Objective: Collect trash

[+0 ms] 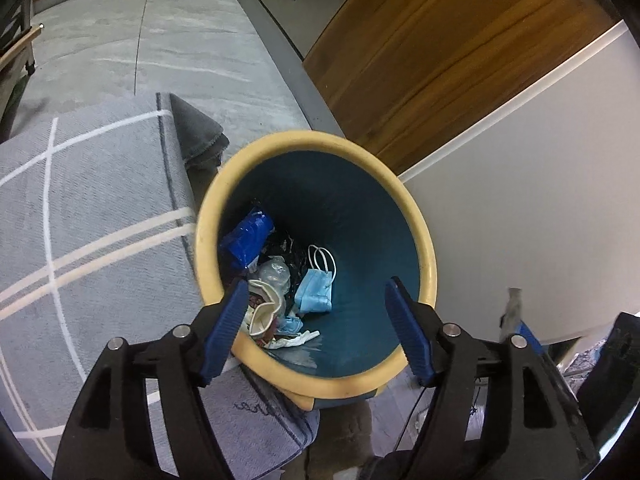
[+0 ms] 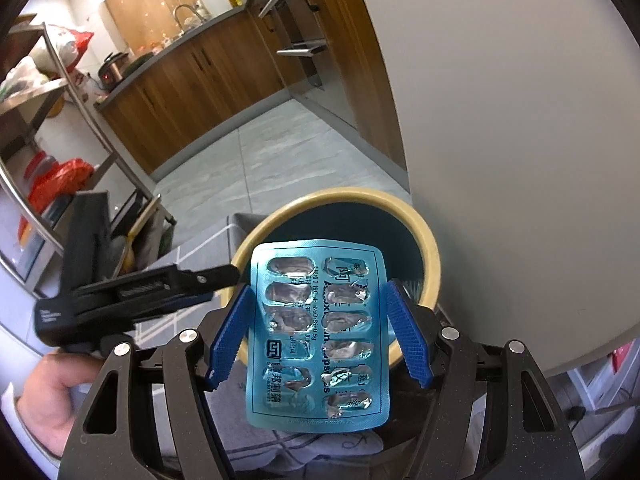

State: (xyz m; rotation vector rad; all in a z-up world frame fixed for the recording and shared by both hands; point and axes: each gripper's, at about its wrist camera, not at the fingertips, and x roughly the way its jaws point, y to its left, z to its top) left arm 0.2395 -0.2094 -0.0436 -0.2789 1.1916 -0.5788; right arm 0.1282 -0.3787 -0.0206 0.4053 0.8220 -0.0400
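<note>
Two grippers: our left gripper (image 1: pixel 316 306) stands empty and apart, while our right gripper (image 2: pixel 318 316), clamped on the emptied blue foil blister pack (image 2: pixel 318 336), should release only above the yellow-rimmed dark-blue round bin (image 2: pixel 430 264).

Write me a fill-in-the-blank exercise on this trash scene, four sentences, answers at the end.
1. The right gripper holds a used ____ pack over the bin.
2. The bin's rim is ____ in colour.
3. A light blue face ____ lies at the bottom of the bin.
4. The left gripper hangs over the bin with its jaws ____ and nothing between them.

Missing words: pill; yellow; mask; open
</note>
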